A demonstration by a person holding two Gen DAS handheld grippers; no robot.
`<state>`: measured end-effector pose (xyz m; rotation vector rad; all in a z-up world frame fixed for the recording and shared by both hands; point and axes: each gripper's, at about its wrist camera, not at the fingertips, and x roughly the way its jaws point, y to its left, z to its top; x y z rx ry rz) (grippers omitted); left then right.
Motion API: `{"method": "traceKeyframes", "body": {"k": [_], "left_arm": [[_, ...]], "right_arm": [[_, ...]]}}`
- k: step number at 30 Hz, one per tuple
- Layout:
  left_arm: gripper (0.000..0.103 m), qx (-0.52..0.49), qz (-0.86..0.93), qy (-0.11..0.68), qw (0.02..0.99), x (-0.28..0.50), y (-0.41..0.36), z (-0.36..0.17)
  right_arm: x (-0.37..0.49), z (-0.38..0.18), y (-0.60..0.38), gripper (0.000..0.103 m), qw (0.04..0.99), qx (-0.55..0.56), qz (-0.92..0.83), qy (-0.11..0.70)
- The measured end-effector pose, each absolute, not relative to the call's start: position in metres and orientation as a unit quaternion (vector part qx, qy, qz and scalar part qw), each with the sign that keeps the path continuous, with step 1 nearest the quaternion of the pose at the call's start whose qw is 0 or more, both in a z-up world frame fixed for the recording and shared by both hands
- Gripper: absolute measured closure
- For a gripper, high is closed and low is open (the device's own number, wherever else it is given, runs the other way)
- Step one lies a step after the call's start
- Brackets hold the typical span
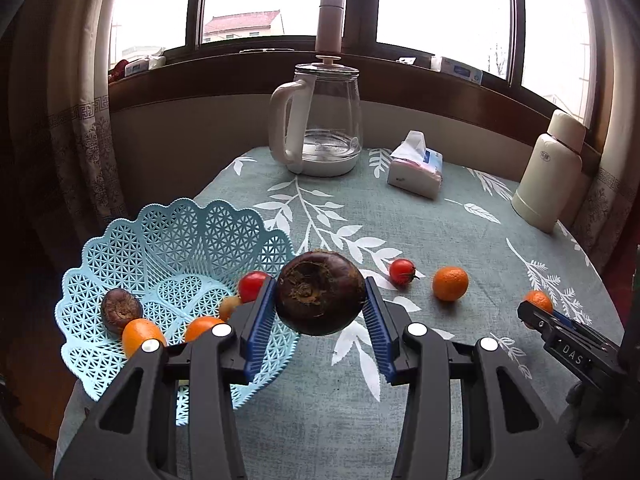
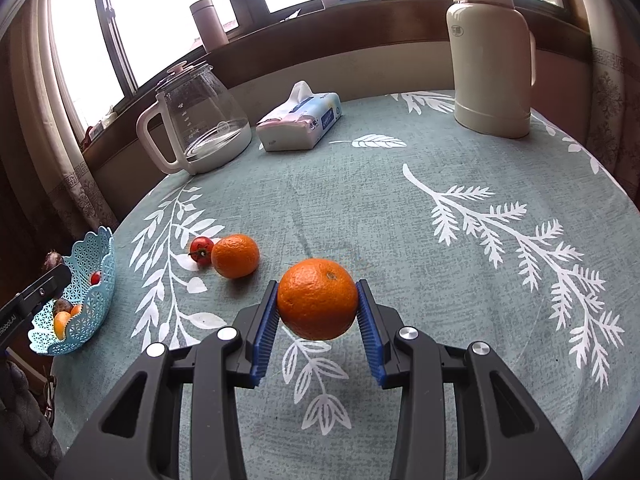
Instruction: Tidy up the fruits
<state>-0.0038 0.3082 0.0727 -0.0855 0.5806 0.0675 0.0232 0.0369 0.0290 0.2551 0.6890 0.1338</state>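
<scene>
My left gripper (image 1: 320,300) is shut on a dark purple-brown round fruit (image 1: 320,292), held just right of the light blue lattice basket (image 1: 160,240). The basket holds a second dark fruit (image 1: 121,309), oranges (image 1: 142,336), a red tomato (image 1: 252,285) and a small yellowish fruit. My right gripper (image 2: 318,308) is shut on an orange (image 2: 318,304) above the tablecloth. A loose orange (image 2: 235,256) and a cherry tomato (image 2: 201,249) lie together left of it. In the left wrist view the right gripper (image 1: 536,312) shows at the far right with its orange (image 1: 539,300).
A glass kettle (image 1: 320,120) with a white handle, a tissue pack (image 1: 416,172) and a cream thermos (image 1: 550,172) stand toward the back of the round table with its teal leaf-print cloth (image 2: 360,200). Behind them are a window sill, a bottle and curtains. The basket sits at the table's left edge.
</scene>
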Motion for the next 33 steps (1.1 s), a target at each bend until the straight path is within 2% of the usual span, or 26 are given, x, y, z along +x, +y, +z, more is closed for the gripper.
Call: {"method": "traceKeyframes", "body": {"k": [16,20,23,29,33], "left_arm": [[0.057,-0.109,0.101,0.272,0.951,-0.004,0.389,0.073],[0.039,-0.134,0.116,0.257,0.95,-0.012,0.407,0.076],[0.038,-0.141,0.117,0.249,0.951,-0.017,0.416,0.081],[0.026,-0.145,0.123,0.233,0.954,-0.03,0.433,0.088],[0.025,-0.146,0.131,0.231,0.953,-0.037,0.444,0.087]], "right_arm": [[0.011,0.038,0.07,0.065,0.928,0.12,0.094,0.34],[0.009,0.044,0.083,0.065,0.928,0.113,0.104,0.339],[0.008,0.049,0.094,0.065,0.929,0.105,0.114,0.336],[0.008,0.064,0.125,0.065,0.928,0.087,0.147,0.331],[0.009,0.075,0.153,0.065,0.925,0.075,0.176,0.327]]}}
